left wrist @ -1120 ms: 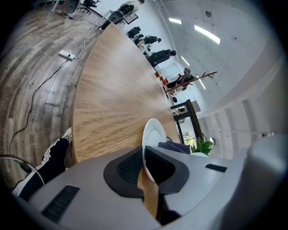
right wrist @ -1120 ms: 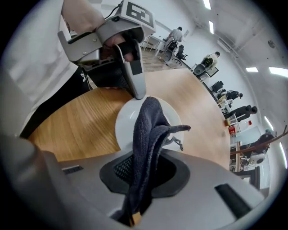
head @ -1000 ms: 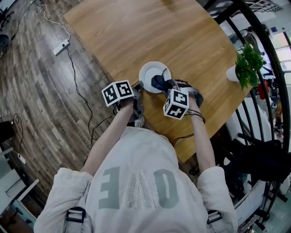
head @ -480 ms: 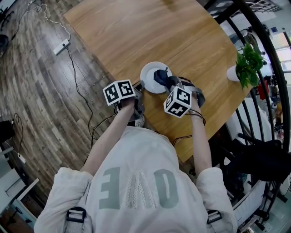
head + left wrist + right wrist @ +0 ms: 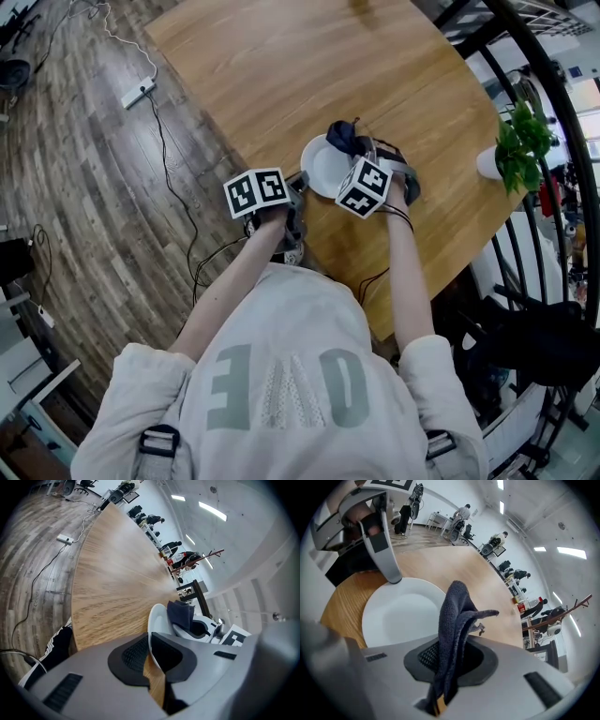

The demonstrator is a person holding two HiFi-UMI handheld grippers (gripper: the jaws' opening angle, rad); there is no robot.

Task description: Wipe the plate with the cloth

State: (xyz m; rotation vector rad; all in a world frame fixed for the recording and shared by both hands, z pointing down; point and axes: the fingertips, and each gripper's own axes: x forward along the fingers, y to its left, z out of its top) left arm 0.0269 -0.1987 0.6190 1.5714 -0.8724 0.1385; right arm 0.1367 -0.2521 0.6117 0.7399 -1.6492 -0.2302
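A white plate (image 5: 323, 167) lies near the wooden table's (image 5: 281, 66) front edge. My left gripper (image 5: 300, 181) is shut on the plate's near left rim; in the left gripper view the rim (image 5: 156, 618) runs between the two pads of the left gripper (image 5: 150, 651). My right gripper (image 5: 361, 152) is shut on a dark blue cloth (image 5: 346, 137), which sits bunched over the plate's far right edge. In the right gripper view the cloth (image 5: 453, 620) stands up out of the jaws of the right gripper (image 5: 447, 660), beside the plate (image 5: 398, 613).
A potted green plant (image 5: 517, 142) stands at the table's right side, by a black curved railing (image 5: 555, 112). A power strip (image 5: 138, 93) and cables lie on the wooden floor to the left. The table's edge runs just under both grippers.
My right gripper has carried the cloth from the plate's middle to its far right edge. The left gripper has kept its hold on the rim.
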